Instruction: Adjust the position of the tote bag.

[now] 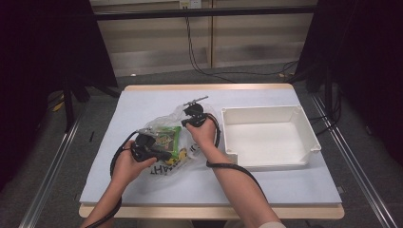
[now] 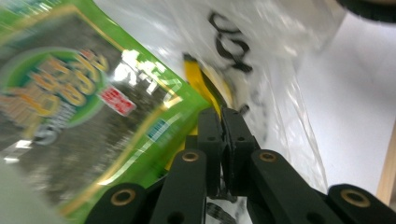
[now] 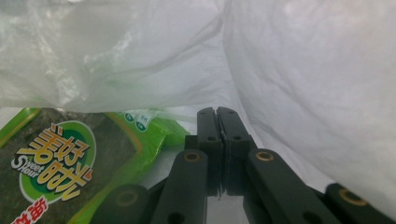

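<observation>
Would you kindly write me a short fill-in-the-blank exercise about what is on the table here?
1. The snack packet inside the clear plastic bag is mostly ____ in colour.
2. The white tray stands to the ____ of the bag in the high view.
3. The jaws of the left gripper and of the right gripper are both ____ on the bag's film.
4. The white tray is ____ inside.

Missing words: green; right; shut; empty

Snack packet [image 1: 167,139] in plastic bag [image 1: 178,159], left of bin [image 1: 269,137]

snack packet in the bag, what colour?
Green snack packet with a dark centre and yellow lettering; right gripper view shows it best.
</observation>
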`<act>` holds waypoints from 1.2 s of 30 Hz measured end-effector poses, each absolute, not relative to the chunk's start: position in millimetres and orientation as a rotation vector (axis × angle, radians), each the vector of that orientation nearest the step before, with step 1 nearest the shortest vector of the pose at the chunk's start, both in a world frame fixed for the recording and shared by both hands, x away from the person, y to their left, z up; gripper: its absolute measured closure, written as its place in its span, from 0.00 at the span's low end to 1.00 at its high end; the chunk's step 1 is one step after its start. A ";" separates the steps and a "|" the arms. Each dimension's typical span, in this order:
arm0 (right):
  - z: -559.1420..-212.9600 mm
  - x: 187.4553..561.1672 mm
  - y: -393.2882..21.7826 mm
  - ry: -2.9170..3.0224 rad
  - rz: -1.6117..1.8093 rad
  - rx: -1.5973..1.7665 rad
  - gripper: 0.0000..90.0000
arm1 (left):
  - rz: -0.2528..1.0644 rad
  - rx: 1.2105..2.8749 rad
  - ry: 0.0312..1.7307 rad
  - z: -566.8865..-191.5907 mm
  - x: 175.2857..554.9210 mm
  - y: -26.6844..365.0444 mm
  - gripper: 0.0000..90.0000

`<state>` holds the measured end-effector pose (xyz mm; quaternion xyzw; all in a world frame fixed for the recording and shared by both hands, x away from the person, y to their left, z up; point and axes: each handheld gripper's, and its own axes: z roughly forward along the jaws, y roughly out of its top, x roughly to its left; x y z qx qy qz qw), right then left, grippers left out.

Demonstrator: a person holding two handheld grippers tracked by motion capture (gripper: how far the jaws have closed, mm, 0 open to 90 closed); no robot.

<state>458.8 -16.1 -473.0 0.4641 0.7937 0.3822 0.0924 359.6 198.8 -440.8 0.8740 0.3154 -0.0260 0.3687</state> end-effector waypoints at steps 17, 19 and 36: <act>-468.0 454.6 -17.2 2.377 1.133 1.333 0.99 | 0.134 2.219 1.026 -426.9 412.0 222.8 0.99; -469.1 454.7 -16.6 2.380 1.131 1.338 0.99 | 0.159 2.215 1.056 -430.6 417.5 225.8 0.99; -481.0 457.4 -9.3 2.389 1.117 1.333 0.98 | 0.258 2.106 1.234 -464.4 441.0 248.7 1.00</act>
